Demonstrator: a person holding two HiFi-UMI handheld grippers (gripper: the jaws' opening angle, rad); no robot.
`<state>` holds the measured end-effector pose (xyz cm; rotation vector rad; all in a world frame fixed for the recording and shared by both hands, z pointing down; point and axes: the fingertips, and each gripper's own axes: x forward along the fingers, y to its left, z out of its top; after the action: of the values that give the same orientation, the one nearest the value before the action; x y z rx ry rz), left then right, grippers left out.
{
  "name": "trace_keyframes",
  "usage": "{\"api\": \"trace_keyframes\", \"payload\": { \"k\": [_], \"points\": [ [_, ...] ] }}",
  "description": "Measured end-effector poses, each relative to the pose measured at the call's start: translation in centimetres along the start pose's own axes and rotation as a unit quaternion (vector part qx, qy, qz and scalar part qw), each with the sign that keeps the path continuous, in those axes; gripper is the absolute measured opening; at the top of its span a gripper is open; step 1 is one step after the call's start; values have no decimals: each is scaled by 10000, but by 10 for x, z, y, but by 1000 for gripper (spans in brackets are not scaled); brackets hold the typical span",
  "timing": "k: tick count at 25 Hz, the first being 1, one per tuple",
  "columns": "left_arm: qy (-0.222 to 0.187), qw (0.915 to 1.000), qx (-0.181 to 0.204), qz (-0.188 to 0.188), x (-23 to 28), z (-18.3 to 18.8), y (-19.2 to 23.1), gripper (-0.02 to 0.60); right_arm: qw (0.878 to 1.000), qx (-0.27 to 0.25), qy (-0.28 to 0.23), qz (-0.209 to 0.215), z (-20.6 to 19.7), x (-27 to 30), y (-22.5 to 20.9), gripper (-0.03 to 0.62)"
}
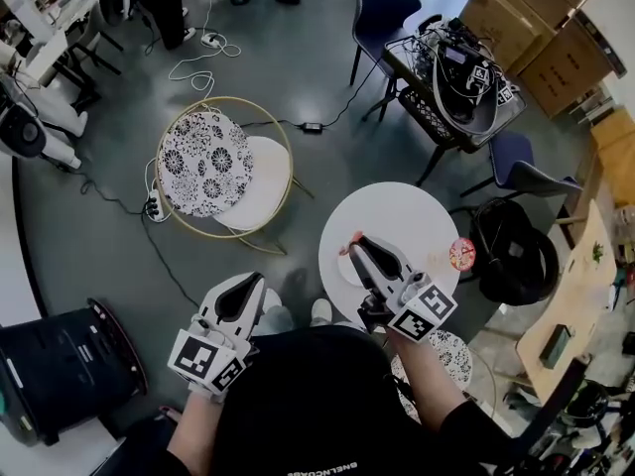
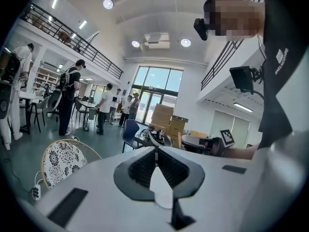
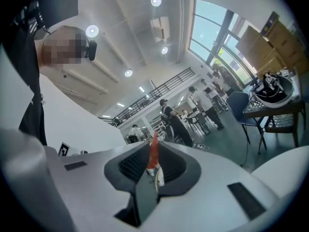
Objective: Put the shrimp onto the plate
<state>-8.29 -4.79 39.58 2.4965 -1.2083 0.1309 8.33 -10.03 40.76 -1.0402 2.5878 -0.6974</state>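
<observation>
My right gripper [image 1: 357, 240] is shut on a small orange-red shrimp [image 1: 353, 237], held over the left side of the round white table [image 1: 417, 216]. A white plate [image 1: 344, 270] lies just under and beside the jaws, partly hidden by the gripper. In the right gripper view the shrimp [image 3: 153, 153] stands upright, pinched between the dark pads of the right gripper [image 3: 154, 164], which points up and away from the table. My left gripper [image 1: 244, 299] hangs off the table to the left, above the floor. In its own view the left gripper [image 2: 156, 152] has its jaws together with nothing in them.
A small round red-patterned thing [image 1: 462, 255] sits at the table's right edge. A chair with a black-and-white flowered seat [image 1: 206, 160] stands to the far left. A dark table piled with cables [image 1: 458, 75] is beyond, and a black bin [image 1: 62, 363] sits at the near left.
</observation>
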Motion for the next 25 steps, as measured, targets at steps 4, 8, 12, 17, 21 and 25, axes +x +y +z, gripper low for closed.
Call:
{"api": "trace_keyframes", "payload": {
  "k": [4,8,12,17,21,25],
  "points": [
    [97,9999,36,-56,4,-2,3,8,9991,88,198,-376,-17,-5,-26,66],
    [200,9997,94,-121,6,-3,1,8,9953,208,533,-787,-44,-11,-52,66],
    [329,9993,142,-98,12,-8,2,8,9892,327,927,-1089,-79,-18,-81,66],
    [488,9985,252,20,17,-17,3,8,9788,372,1482,-1367,-125,-29,-113,66],
    [623,9975,320,35,21,-24,3,8,9693,430,1870,-1536,-158,-36,-135,66],
    [711,9968,341,99,25,-30,3,8,9574,474,2276,-1715,-194,-43,-156,66]
  ]
}}
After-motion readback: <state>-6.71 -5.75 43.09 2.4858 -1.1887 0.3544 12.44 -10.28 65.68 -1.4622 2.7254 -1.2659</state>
